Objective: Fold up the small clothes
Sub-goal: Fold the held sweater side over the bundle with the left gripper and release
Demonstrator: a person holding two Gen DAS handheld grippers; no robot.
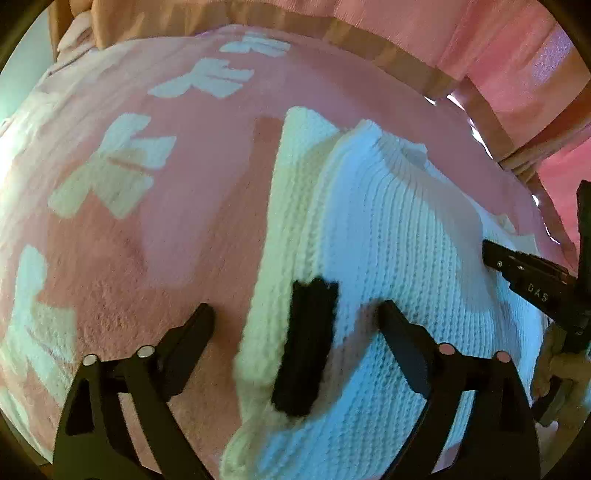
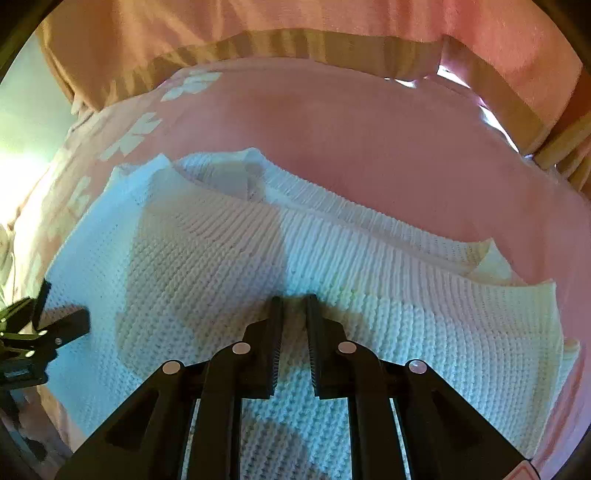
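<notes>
Lying flat on a pink blanket [image 1: 207, 155], a white knitted sweater [image 1: 388, 236] fills the lower right of the left wrist view and most of the right wrist view. The blanket carries pale bow-shaped patterns [image 1: 110, 166] and covers what looks like a bed; a tan-edged pink fabric [image 2: 295, 33] hangs or lies beyond it. The sweater's ribbed neckline [image 2: 332, 210] faces away from the cameras, and a black patch [image 1: 306, 343] sits on the knit near its left edge.

The left tongs [image 1: 299, 314] are spread wide: one finger [image 1: 192, 328] rests over the bare blanket just beside the garment's edge, the other [image 1: 399, 328] over the knit, so the sweater's side edge and the black patch lie between them. Nothing is gripped.

The right tongs [image 2: 293, 306] are nearly pressed together, with a narrow gap between the ribbed pads [image 2: 275, 332]. Their tips sit low on the middle of the sweater; whether a little knit is pinched between them I cannot tell. Each view catches the other tool at its margin.
</notes>
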